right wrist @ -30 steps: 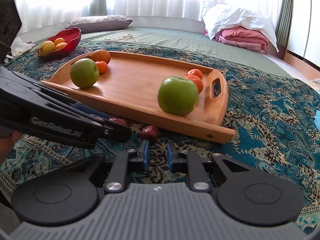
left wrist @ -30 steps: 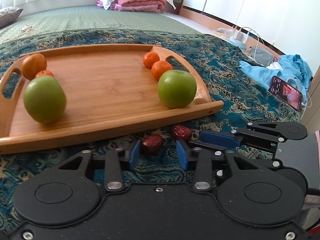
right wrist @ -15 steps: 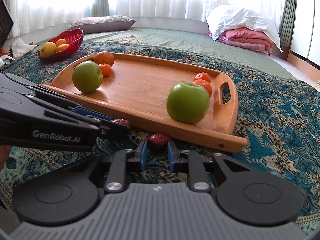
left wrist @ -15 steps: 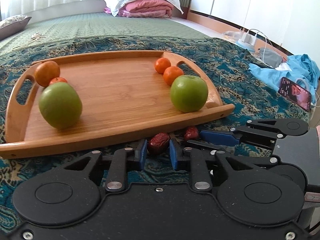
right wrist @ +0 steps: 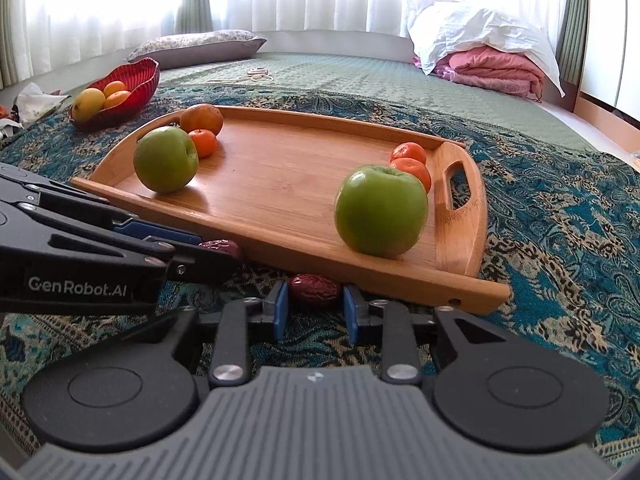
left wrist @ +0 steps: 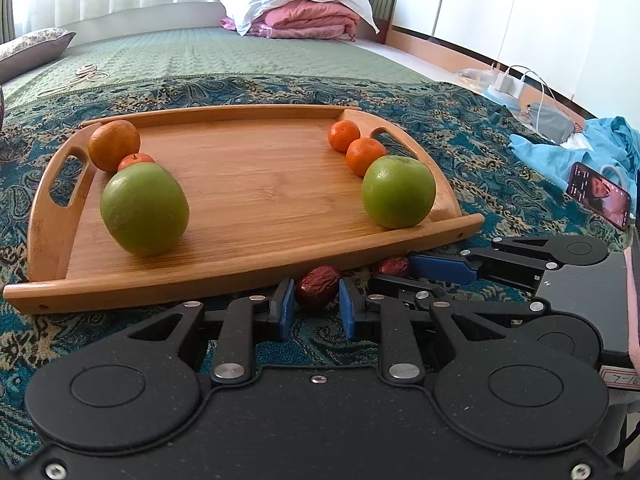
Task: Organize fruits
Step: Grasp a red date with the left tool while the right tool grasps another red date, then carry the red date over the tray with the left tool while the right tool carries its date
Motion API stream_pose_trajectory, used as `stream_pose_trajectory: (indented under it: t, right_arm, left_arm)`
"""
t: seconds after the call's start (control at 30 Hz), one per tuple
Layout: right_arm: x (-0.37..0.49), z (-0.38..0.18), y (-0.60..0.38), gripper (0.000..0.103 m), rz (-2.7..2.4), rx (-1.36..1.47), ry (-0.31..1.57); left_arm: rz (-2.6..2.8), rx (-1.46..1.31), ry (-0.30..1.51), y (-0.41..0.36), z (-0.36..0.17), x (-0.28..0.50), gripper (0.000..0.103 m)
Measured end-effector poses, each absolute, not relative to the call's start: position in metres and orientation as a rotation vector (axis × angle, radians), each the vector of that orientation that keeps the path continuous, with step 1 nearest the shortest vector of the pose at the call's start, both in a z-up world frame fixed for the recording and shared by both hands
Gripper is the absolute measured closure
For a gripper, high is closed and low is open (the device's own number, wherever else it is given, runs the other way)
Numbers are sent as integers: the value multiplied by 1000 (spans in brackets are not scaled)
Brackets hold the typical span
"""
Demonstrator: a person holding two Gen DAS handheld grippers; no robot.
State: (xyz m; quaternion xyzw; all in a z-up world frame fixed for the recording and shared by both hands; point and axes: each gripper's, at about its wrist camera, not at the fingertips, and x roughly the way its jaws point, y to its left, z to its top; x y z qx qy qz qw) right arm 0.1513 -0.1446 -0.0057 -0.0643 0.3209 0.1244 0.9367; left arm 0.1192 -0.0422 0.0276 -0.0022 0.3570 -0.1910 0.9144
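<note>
Right, both grippers sit low on the bedspread (right wrist: 560,216), just short of the near rim of the wooden tray (left wrist: 256,184), each on its own red date.

Left gripper (left wrist: 316,306): jaws closed in on the left date (left wrist: 318,286), blue pads pressing its two flanks, so it's pinched. The date sits right at the tips, nothing behind it between the jaws, probably because it's small and lying on cloth.

Right gripper (right wrist: 314,306): its jaws have just been closing, and the right date (right wrist: 316,289) lies crosswise between the pads, both pads against its ends. I read that as a pinch too, lengthwise, which makes the hold wider than the left one.

Both point steeply down at the cloth; likely the only way to get under fruit this flat. In the right view the left gripper's tips come in from the side, beyond and left of the right jaws, close but not touching.

Ahead of both jaws, on the tray: a green apple (left wrist: 144,208) plus an orange (left wrist: 114,144) and a small mandarin at the left end, a second green apple (left wrist: 398,192) plus two mandarins (left wrist: 354,144) at the right end. Looks like a mirrored layout, one set per handle. My guess is that one date goes to each end.

Beyond the tray, far left in the right view, a red bowl (right wrist: 132,80) holds more fruit.

Risk: wrinkled skin, shallow tip grip, could slip on lift.
</note>
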Motion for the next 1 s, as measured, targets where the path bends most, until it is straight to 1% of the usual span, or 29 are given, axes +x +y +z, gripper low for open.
stream_pose_trajectory:
  t: [0.07, 0.43, 0.8, 1.0]
  right_arm:
    - [150, -5, -145, 69, 252, -126, 647]
    - [138, 23, -142, 69, 246, -125, 540]
    - [161, 35, -138, 69, 211, -91, 514]
    - [189, 58, -135, 69, 193, -94, 488]
  left_arm:
    - [-392, -7, 731, -41, 29, 119, 80]
    - [-364, -40, 661, -32, 53, 122, 80]
    - [-290, -83, 640, -23, 63, 151, 80]
    - [-277, -106, 629, -17, 79, 182, 80]
